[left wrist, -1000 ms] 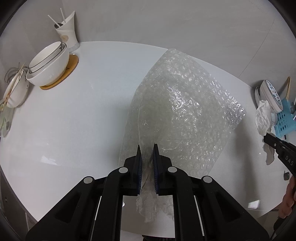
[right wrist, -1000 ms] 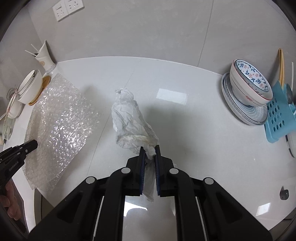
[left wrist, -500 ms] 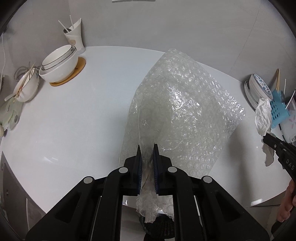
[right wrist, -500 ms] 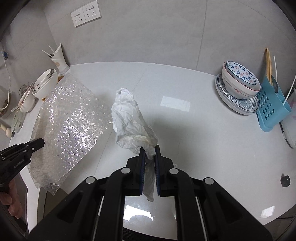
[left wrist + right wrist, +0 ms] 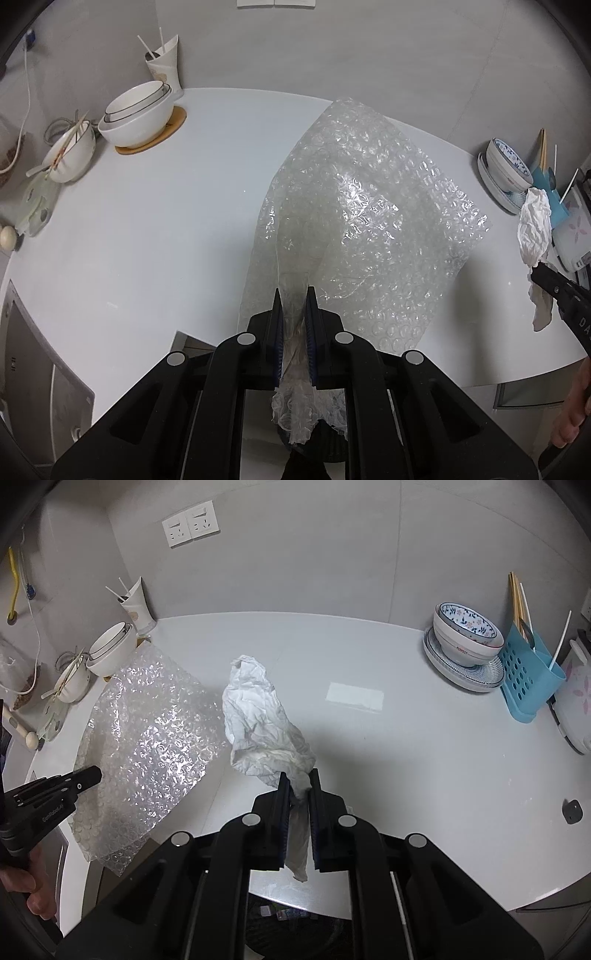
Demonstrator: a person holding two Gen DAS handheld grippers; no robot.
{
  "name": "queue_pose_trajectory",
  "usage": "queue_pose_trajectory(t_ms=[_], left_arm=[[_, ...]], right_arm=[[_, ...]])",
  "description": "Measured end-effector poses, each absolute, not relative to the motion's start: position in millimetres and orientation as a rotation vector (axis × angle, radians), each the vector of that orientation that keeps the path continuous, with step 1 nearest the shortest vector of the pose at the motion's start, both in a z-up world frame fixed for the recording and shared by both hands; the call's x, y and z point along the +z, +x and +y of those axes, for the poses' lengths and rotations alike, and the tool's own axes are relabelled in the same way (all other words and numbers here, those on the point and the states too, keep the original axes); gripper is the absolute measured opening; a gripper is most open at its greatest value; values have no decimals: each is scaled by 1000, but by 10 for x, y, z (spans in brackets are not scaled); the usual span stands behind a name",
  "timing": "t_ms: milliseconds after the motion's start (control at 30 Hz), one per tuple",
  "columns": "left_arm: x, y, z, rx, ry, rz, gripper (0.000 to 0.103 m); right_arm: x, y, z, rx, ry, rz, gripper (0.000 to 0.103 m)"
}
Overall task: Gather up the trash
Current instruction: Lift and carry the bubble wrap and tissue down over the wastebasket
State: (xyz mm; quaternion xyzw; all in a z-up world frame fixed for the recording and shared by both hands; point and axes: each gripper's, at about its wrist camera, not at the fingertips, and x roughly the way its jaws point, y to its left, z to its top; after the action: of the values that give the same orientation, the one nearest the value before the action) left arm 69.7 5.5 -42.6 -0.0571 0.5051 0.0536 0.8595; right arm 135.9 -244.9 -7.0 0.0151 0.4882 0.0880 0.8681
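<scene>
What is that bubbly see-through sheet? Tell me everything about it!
It is a sheet of bubble wrap, clear plastic covered in small shiny air bubbles. It is crinkled and lifted above the white table, billowing forward. The left gripper pinches one bunched corner, and a ragged end hangs below the fingers.

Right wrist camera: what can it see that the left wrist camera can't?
Only the right wrist view shows the small black thing on the table and the yellow hook on the wall.

Only the left wrist view shows the grey appliance beside the table.

Both show the left gripper shut on the bubble wrap, the right gripper shut on the crumpled tissue, the white table, the stacked white bowls, the flowered bowl and the blue rack.
</scene>
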Motion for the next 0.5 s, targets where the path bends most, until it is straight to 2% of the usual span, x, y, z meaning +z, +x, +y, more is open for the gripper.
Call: queue_pose_trajectory(t_ms=[500], left_arm=[[-617,-6,27,97,-150,1090,9]], right_arm=[[-174,764,-2551,193,52,1030,9]])
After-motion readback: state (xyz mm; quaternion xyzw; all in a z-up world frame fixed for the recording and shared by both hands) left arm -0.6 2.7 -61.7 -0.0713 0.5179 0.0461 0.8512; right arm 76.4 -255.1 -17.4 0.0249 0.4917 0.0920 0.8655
